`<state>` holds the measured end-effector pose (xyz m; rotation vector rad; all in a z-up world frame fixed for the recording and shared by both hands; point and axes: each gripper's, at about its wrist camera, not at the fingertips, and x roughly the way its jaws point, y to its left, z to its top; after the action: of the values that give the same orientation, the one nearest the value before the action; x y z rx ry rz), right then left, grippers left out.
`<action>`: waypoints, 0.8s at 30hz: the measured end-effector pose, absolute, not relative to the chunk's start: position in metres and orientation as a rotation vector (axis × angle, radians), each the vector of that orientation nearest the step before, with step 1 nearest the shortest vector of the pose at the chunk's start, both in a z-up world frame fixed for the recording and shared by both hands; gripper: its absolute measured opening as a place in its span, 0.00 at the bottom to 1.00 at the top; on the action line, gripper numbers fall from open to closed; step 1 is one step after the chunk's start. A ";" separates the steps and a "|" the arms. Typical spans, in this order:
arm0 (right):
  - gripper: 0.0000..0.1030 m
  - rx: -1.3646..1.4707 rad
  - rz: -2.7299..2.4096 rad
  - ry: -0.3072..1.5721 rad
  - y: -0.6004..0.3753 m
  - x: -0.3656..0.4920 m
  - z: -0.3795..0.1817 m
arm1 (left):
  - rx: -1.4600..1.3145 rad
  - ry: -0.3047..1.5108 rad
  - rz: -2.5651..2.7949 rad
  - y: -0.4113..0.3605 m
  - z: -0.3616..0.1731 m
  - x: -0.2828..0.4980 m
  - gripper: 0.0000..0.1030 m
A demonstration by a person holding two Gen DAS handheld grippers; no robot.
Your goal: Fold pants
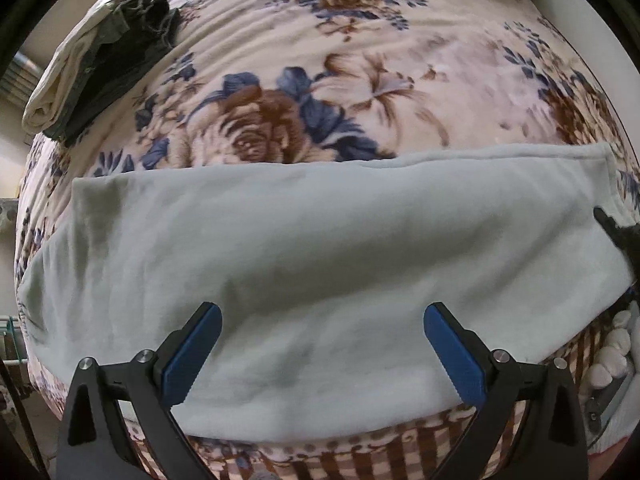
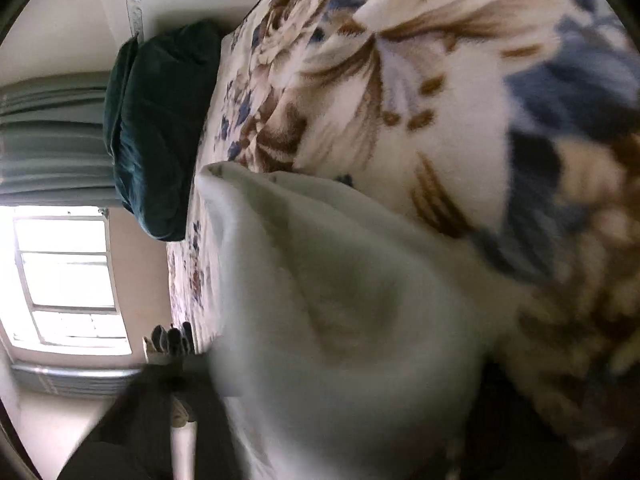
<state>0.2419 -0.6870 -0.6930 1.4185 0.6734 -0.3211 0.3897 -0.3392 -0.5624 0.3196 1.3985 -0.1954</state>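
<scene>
The pale grey-white pants (image 1: 320, 264) lie in a long folded band across the near part of the floral blanket (image 1: 360, 80). My left gripper (image 1: 322, 354) is open, its blue-padded fingers (image 1: 192, 356) hovering over the pants' near edge, holding nothing. In the left wrist view the right gripper (image 1: 618, 236) shows as a dark tip at the pants' right end, beside a white-gloved hand (image 1: 612, 352). In the right wrist view the pants (image 2: 340, 320) bunch up close and blurred, covering the gripper's fingers, so their state is hidden.
A folded pile of dark and cream clothes (image 1: 92, 68) sits at the blanket's far left. A dark green cushion (image 2: 160, 128) lies at the bed's end near a window (image 2: 68, 280) and curtain. A brown checked border (image 1: 360, 460) marks the bed's near edge.
</scene>
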 end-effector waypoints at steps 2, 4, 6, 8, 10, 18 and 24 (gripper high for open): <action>0.23 1.380 -0.326 0.670 -0.685 0.257 -0.682 | 0.318 1.400 -0.199 -0.340 -0.563 0.391 1.00; 0.22 1.322 -0.337 0.685 -0.680 0.253 -0.662 | 0.321 1.395 -0.199 -0.338 -0.562 0.392 1.00; 0.22 1.240 -0.361 0.723 -0.672 0.259 -0.639 | 0.310 1.392 -0.198 -0.332 -0.559 0.395 1.00; 0.22 1.186 -0.386 0.756 -0.664 0.265 -0.622 | 0.293 1.394 -0.190 -0.321 -0.556 0.399 1.00; 0.21 1.101 -0.434 0.801 -0.653 0.276 -0.602 | 0.274 1.393 -0.180 -0.306 -0.551 0.402 1.00; 0.20 0.827 -0.572 0.861 -0.590 0.277 -0.542 | 0.203 1.380 -0.112 -0.214 -0.529 0.409 1.00; 0.20 0.692 -0.558 0.829 -0.512 0.291 -0.491 | 0.136 1.381 -0.054 -0.129 -0.520 0.415 1.00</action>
<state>0.2907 -0.5119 -0.4909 0.6924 0.8288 -0.5579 0.4146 -0.1289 -0.5203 0.1362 1.3807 -0.0543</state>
